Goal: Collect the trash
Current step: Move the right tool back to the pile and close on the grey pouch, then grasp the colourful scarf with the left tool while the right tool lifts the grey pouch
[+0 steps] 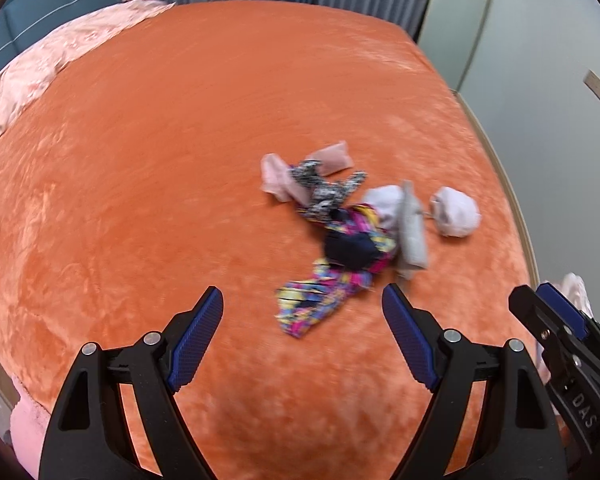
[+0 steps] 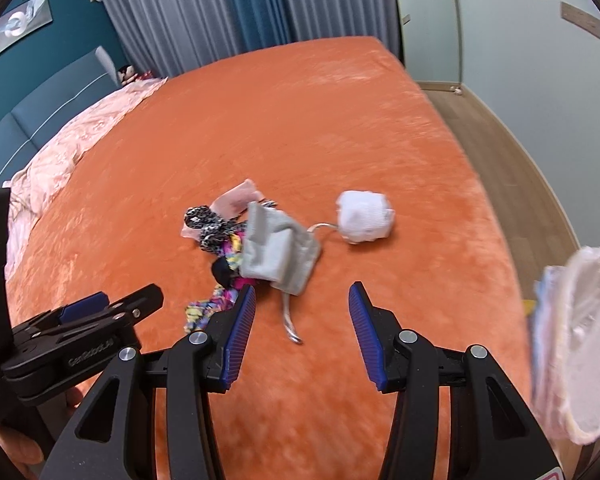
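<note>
A pile of small cloth items lies on the orange bed cover: a multicoloured piece, a dark blue piece, a black-and-white patterned piece, a pink piece, a grey pouch with a cord, and a white ball. My left gripper is open and empty, hovering just short of the multicoloured piece. My right gripper is open and empty, near the grey pouch and its cord.
A pink quilt lies along the bed's far left. A pale, blurred basket or bag is at the right edge beside the bed. Wood floor and a pale wall run along the right. Curtains hang behind.
</note>
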### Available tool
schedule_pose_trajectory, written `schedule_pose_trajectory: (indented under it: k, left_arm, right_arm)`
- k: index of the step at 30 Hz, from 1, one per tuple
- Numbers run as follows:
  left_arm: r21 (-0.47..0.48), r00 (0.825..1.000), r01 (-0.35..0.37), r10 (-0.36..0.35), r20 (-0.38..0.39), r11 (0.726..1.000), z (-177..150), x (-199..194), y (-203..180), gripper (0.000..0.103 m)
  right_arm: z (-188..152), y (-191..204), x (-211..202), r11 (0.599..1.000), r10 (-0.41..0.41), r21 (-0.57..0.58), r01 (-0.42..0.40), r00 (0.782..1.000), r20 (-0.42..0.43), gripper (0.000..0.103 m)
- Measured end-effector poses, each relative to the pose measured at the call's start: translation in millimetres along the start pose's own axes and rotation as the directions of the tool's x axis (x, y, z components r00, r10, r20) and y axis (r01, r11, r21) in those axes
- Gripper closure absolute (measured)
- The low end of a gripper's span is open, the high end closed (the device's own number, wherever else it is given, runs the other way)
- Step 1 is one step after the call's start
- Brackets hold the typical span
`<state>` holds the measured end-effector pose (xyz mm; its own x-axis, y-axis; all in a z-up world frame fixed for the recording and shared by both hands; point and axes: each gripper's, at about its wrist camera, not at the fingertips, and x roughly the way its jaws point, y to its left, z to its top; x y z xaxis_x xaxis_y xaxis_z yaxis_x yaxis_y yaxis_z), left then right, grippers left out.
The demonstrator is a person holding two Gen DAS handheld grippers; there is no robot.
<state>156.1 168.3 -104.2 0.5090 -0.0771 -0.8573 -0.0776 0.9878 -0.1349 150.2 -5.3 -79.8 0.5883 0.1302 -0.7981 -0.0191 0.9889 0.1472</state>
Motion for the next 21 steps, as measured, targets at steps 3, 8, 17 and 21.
schedule_pose_trajectory:
  k: [3, 8, 17, 21]
  left_arm:
    - [-0.029, 1.0, -0.009, 0.008, -0.017, 1.0, 7.4, 11.4, 14.9, 0.025]
    - [-0.05, 0.999, -0.006, 0.004, -0.036, 0.999, 17.4, 25.3, 26.8, 0.025]
    - [-0.059, 0.998, 0.014, -0.017, -0.061, 0.998, 29.8, 47.3, 24.9, 0.025]
    - [-0.058, 0.995, 0.056, -0.061, -0.076, 0.997, 31.9, 55.6, 15.1, 0.025]
  right_arm:
    - [5.5, 8.2, 26.0, 1.0, 0.018, 0.0, -0.018, 0.999, -0.033, 0.055]
    - [9.0, 15.5, 56.6, 0.998, 0.055, 0.02, -0.054, 0.995, -0.078, 0.055]
    - [7.9, 16.7, 95.0, 0.996, 0.085, 0.023, -0.083, 0.988, -0.132, 0.081]
    - [6.6, 2.5, 97.9, 0.996, 0.082, 0.054, -0.075, 0.987, -0.136, 0.096]
